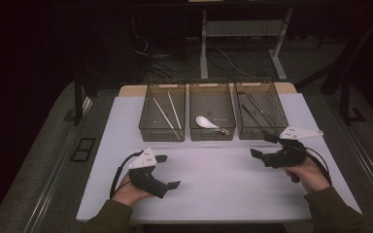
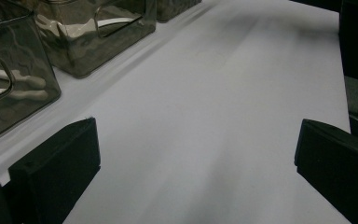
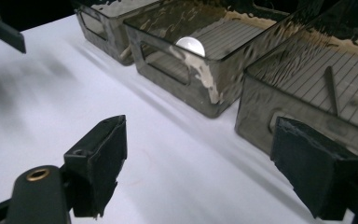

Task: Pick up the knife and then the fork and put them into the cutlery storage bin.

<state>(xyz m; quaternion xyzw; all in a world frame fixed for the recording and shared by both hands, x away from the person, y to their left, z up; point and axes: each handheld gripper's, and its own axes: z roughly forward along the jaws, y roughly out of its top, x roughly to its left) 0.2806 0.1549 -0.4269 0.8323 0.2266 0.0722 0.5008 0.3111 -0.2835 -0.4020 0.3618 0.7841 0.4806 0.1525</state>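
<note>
Left gripper [image 1: 167, 171] low over white mat [image 1: 223, 184], jaws wide apart, nothing between them. Right gripper [image 1: 262, 145] also spread wide, empty, just in front of right bin [image 1: 261, 109], which holds dark chopsticks [image 1: 257, 114]. Middle bin [image 1: 211, 110] with white spoon [image 1: 207, 122] ahead and left of right gripper. Left bin [image 1: 162, 111] with light chopsticks [image 1: 167, 114] straight ahead of left gripper, well apart.

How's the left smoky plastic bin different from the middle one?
The left smoky transparent plastic bin holds two pale chopsticks lying lengthwise; the middle smoky transparent plastic bin holds a white ceramic spoon near its front wall. Both are the same rectangular shape, standing side by side on the white table mat.
</note>
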